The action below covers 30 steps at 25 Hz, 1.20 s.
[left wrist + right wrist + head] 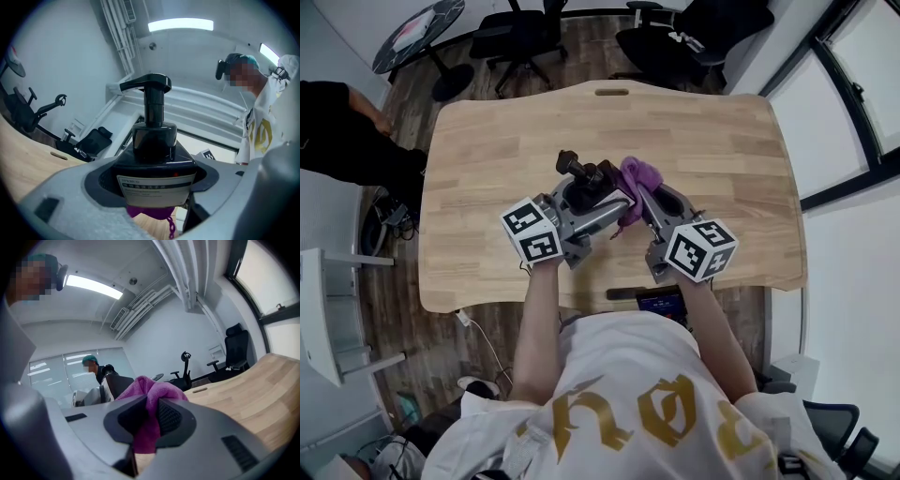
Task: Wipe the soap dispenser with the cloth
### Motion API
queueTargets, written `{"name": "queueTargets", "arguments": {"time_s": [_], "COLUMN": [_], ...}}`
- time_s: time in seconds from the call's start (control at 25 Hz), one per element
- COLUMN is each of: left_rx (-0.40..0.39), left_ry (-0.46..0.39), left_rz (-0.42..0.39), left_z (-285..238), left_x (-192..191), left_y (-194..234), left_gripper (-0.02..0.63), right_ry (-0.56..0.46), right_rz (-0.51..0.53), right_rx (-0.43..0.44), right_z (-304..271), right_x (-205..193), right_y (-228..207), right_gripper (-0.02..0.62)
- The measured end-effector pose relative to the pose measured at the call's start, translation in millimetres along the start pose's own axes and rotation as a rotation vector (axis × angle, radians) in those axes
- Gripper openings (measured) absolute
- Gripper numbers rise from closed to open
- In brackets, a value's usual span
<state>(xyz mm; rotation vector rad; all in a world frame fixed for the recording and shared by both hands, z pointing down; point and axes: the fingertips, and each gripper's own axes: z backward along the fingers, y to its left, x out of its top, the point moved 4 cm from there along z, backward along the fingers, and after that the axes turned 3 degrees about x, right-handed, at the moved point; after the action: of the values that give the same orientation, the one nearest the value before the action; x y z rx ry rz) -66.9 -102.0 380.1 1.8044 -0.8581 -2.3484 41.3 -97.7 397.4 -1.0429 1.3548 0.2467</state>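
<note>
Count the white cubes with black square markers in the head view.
2. One white marker cube is on the left tool, shut on the black pump soap dispenser; the other cube on the right tool, shut on the purple cloth. None seems hidden.
</note>
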Motion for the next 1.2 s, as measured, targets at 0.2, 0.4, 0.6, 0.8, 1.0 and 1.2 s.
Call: {"name": "queueTargets", "arguments": {"time_s": [0.2, 0.4, 0.6, 0.8, 1.0, 1.2], "left_rx": [0.008, 0.028, 0.055, 0.072, 0.081, 0.096], "left_ry": [-0.047, -0.093, -0.119, -0.193, -0.233, -0.221], "left_rz": [0.035, 0.084, 0.106, 0.155, 0.172, 0.177], "left_z": [4, 4, 2, -2, -1, -5], "left_x": [5, 4, 3, 6, 4, 4], "left_y": [0, 4, 9, 12, 15, 23], "left_gripper": [0.336, 0.336, 0.336, 0.336, 0.336, 0.336], "right_ry": [-0.03, -0.051, -0.056, -0.081, -0.051, 0.017], "right_rz": [-0.064, -0.148, -0.21, -0.264, -0.292, -0.33], "right_rx": [0.012, 0.012, 0.01, 0.023, 0.076, 0.128], "right_z": [-2, 0, -1, -3, -4, -5], "right_x": [3, -3, -4, -2, -9, -18], "right_y": [6, 7, 4, 6, 10, 11], "right_gripper": [0.049, 0.049, 0.048, 0.046, 0.046, 0.046]}}
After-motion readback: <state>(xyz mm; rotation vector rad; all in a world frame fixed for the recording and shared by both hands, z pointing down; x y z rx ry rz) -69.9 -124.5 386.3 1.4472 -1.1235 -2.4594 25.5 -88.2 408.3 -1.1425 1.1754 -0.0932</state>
